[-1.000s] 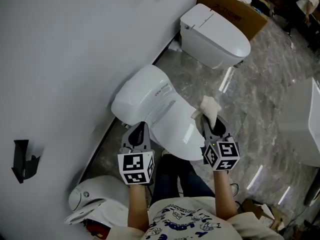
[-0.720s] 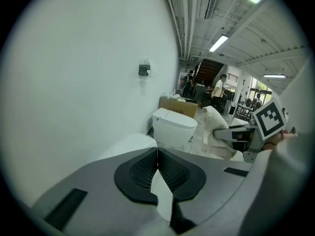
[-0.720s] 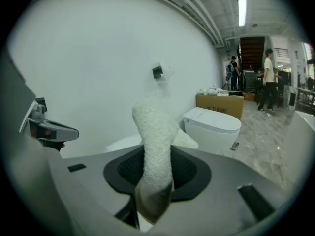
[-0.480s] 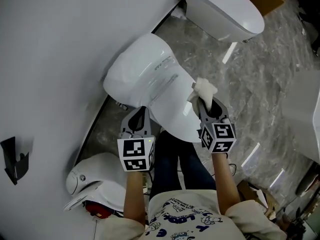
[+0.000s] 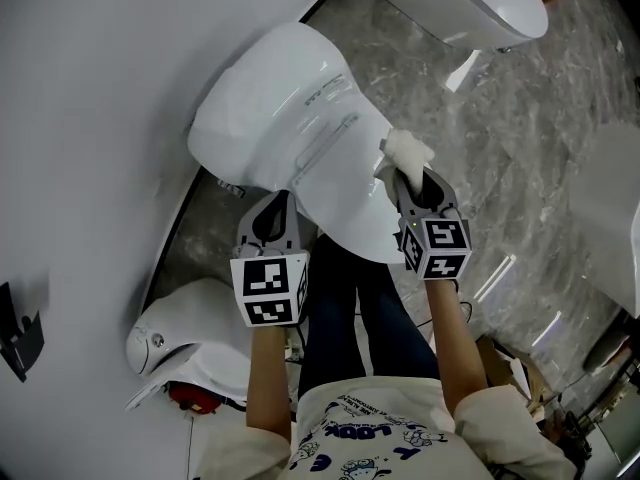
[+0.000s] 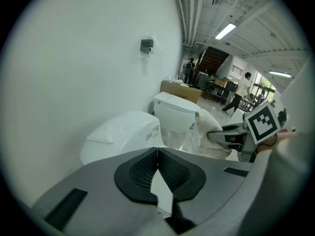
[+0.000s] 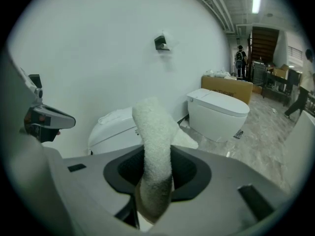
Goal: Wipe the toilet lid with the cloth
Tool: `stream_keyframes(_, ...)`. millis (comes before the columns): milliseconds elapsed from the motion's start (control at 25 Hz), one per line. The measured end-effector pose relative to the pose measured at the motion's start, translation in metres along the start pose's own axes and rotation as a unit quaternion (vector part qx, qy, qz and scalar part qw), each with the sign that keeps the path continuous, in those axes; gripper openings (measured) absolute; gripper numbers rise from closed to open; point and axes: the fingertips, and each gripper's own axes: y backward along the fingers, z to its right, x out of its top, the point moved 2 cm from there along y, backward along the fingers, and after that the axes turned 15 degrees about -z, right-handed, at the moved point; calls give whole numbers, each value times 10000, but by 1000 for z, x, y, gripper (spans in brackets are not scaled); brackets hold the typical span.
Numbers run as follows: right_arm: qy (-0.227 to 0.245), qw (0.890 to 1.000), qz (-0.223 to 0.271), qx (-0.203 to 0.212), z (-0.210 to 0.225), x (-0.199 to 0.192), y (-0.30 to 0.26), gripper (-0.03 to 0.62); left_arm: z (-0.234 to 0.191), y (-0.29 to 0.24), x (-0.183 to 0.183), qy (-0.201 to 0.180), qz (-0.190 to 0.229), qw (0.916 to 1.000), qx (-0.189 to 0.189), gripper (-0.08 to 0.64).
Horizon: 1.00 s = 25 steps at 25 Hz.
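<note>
Two white toilets show in the head view. The far one (image 5: 470, 3) is cut off by the top edge, and a white rounded fixture (image 5: 185, 343) at lower left is hard to identify. The near toilet's lid (image 5: 340, 188) is closed, glossy and white. One cloth (image 5: 408, 151) – white, fluffy, bunched – sits at the lid's right edge, pinched in the right gripper (image 5: 402, 180). The left gripper (image 5: 276, 204) has its jaws pressed together, empty, at the lid's near-left edge.

White plastic toilet lid (image 5: 300, 138) is sitting against the pale wall (image 5: 90, 118). Fluffy white cloth (image 5: 408, 153), pinched in the right hand-held gripper (image 5: 403, 180), is lying at the lid's right edge. Left hand-held gripper (image 5: 279, 203) is sitting just beside its near-left edge. Second white toilet (image 5: 470, 3) is standing beyond.
</note>
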Motion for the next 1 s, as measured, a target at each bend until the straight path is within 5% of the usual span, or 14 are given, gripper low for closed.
stream_keyframes(1000,915,9923,-822,150,-3,-25,-184,123,-4,-82,-63,346,-447,9982,-199,5)
